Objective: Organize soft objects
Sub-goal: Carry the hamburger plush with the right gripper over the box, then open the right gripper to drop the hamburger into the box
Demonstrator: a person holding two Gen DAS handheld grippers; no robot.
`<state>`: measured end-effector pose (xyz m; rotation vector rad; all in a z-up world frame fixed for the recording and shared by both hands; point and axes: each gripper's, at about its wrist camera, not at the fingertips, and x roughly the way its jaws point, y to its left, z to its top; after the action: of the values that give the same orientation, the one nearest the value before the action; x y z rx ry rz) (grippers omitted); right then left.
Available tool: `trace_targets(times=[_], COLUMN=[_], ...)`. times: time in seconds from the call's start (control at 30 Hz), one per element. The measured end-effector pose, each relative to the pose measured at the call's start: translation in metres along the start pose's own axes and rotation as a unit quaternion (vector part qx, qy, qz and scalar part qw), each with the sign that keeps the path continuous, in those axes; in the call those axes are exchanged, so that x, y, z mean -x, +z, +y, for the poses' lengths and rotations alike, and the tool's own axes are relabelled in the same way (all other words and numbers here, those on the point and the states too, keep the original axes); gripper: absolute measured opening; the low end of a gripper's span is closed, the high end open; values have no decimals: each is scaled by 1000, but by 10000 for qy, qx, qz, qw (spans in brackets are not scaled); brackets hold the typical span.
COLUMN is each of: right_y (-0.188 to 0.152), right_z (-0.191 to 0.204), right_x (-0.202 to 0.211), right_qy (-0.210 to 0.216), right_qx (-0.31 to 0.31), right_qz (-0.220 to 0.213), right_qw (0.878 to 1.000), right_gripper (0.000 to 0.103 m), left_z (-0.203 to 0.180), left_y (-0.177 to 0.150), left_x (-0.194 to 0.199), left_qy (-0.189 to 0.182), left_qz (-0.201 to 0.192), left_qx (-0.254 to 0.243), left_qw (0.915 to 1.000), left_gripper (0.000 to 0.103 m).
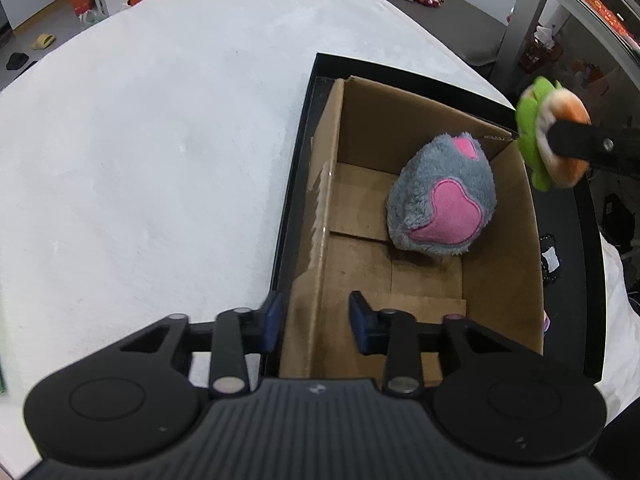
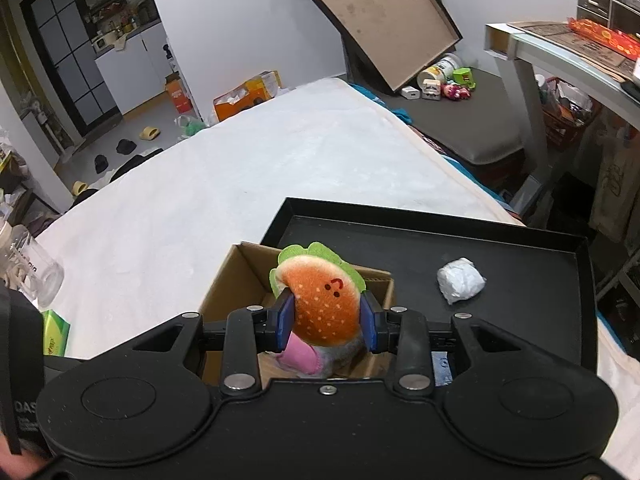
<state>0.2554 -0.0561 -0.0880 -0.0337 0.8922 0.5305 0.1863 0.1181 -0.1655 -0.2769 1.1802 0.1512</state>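
Left and right wrist views of a sorting task on a white plush-covered bed. An open brown cardboard box stands inside a shallow black tray at the bed's edge. A grey furry plush toy with pink heart-shaped patches already lies in the box, leaning toward its far right corner.

The right tool pinches a small orange plush hamburger with a green felt lettuce fringe, its blue pads pressed against the bun's two sides. The hamburger hangs above the box's right side, not yet lowered in. A crumpled white wad rests on the tray floor, well apart from the box.

The left tool points steeply down at the box's near left corner, one blue finger outside the cardboard wall and one inside. A gap shows on each side of the wall, so the tool reads as partly spread and not gripping, though the jaws stand fairly narrow.

Risks, as judged from here: released where it hangs, the hamburger may strike the rim and fall onto the tray. The light box may slide or tip if the left tool nudges the wall without holding it. The round, squashy bun may also slip from its pads.
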Motion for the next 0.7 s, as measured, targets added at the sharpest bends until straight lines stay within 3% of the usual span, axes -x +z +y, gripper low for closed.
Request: trace_targets(times=[0.17, 0.43, 0.5, 0.57, 0.7], right_y=[0, 8, 12, 14, 15], right_z=[9, 27, 32, 36, 33], right_x=[-11, -24, -26, -27, -27], right_qy=[16, 96, 174, 124, 99], right_qx=[14, 116, 129, 170, 101], right_qz=[113, 151, 116, 60, 83], right_qw=[9999, 9998, 9997, 9998, 9999], right_gripper=[34, 34, 39, 53, 54], left_z=[3, 9, 9, 10, 11], left_y=[2, 2, 1, 1, 1], left_x=[-4, -7, -6, -5, -4], left_qy=[-19, -85, -106, -121, -133], left_qz=[-27, -45, -34, -25, -22], left_qx=[-22, -10, 5, 14, 4], left_qw=[10000, 10000, 9999, 9999, 9999], left_gripper=[19, 14, 14, 14, 14])
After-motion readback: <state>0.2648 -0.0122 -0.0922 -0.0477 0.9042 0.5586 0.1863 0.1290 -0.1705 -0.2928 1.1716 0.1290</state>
